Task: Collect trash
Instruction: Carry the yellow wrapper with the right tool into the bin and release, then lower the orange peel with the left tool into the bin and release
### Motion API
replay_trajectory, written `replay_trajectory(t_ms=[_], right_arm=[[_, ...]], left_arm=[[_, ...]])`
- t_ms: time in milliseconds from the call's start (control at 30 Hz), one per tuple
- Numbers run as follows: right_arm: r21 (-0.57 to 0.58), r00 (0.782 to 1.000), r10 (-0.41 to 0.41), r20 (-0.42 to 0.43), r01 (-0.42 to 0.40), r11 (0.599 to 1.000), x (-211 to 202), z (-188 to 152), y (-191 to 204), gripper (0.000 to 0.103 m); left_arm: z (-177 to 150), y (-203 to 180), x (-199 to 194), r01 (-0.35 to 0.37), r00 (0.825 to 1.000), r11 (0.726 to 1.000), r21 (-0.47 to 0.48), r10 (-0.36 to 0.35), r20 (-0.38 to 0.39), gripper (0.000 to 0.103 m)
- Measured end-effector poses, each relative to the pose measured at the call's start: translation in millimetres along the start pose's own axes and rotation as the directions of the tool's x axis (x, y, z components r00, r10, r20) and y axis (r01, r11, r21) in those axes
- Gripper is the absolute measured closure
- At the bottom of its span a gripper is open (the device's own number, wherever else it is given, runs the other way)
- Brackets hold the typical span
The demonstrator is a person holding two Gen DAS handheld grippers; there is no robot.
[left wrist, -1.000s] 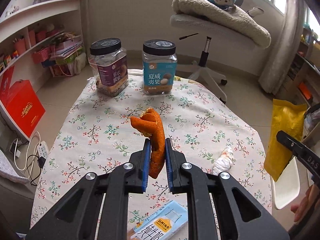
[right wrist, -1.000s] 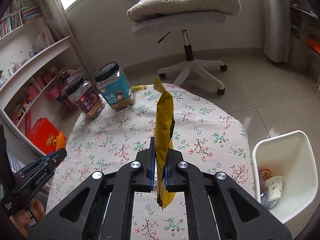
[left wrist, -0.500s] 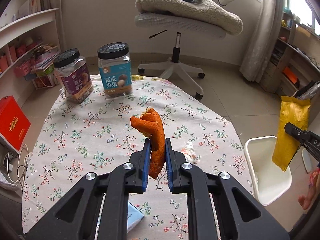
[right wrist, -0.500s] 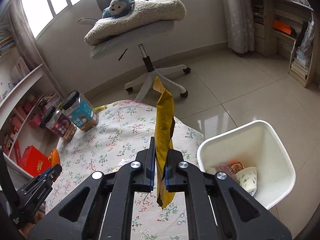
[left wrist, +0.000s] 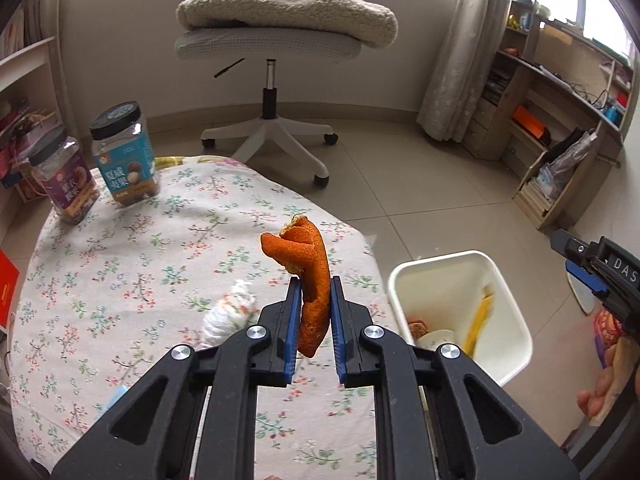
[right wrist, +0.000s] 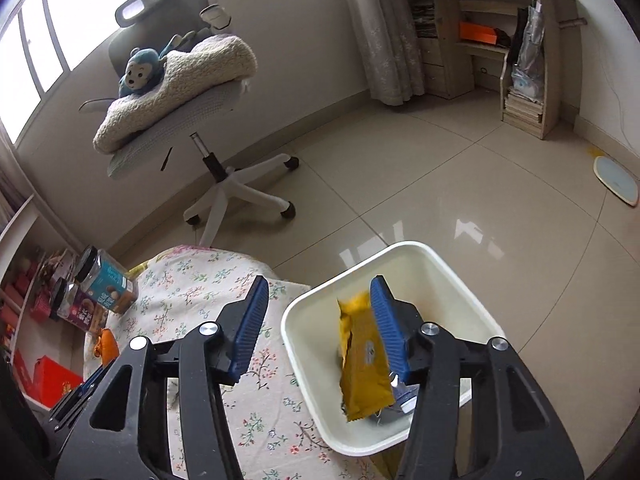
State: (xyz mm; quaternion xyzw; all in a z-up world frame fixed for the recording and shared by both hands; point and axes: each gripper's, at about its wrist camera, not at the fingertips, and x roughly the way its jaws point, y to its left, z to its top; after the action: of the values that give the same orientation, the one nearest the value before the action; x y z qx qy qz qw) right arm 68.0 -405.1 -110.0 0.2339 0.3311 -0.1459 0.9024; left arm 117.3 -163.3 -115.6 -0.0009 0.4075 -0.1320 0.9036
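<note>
My left gripper [left wrist: 313,288] is shut on an orange peel [left wrist: 308,272] and holds it above the floral table's right edge, left of the white trash bin [left wrist: 516,312]. My right gripper [right wrist: 320,312] is open above the bin [right wrist: 304,364]. The yellow snack wrapper [right wrist: 362,364] is loose below its fingers, inside the bin; it also shows in the left wrist view [left wrist: 478,320]. A crumpled white tissue [left wrist: 230,314] lies on the table left of my left gripper. The right gripper also shows at the right edge of the left wrist view [left wrist: 588,264].
Two snack jars [left wrist: 124,156] [left wrist: 64,176] stand at the table's far left. A swivel chair [left wrist: 276,44] with a blanket and plush monkey stands beyond the table. A blue packet's corner [left wrist: 114,396] lies near the table's front. Shelves line the right wall.
My right gripper has opened over the bin and let the yellow wrapper drop into it. My left gripper has swung right toward the bin, still holding the peel.
</note>
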Motion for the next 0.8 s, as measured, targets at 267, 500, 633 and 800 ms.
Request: replay_trajectory(t_ms=[267,500,633,800], right_arm=[[0.101,0.988,-0.145,0.056,0.139,0.985,-20,10,-63,0.013],[0.175,0.973,-0.219,0.077,0.203,0.963,-34,17,-102,0.008],[0.201,0.965,-0.246,0.088,0.225,0.954,-39,18,-111,0.008],[0.177,0.962,-0.254,0.099,0.234,0.956,-42,15,-105,0.007]], left_arm=[[-4,-80,23,0.138,0.989,0.989,0.045,-0.135,-0.066,0.088],[-7,-135,40,0.215,0.971,0.974,0.079,-0.204,-0.126,0.087],[-11,-154,46,0.239,0.959,0.967,0.092,-0.22,-0.176,0.051],[-13,-153,35,0.2,0.974,0.968,0.154,-0.179,-0.137,0.046]])
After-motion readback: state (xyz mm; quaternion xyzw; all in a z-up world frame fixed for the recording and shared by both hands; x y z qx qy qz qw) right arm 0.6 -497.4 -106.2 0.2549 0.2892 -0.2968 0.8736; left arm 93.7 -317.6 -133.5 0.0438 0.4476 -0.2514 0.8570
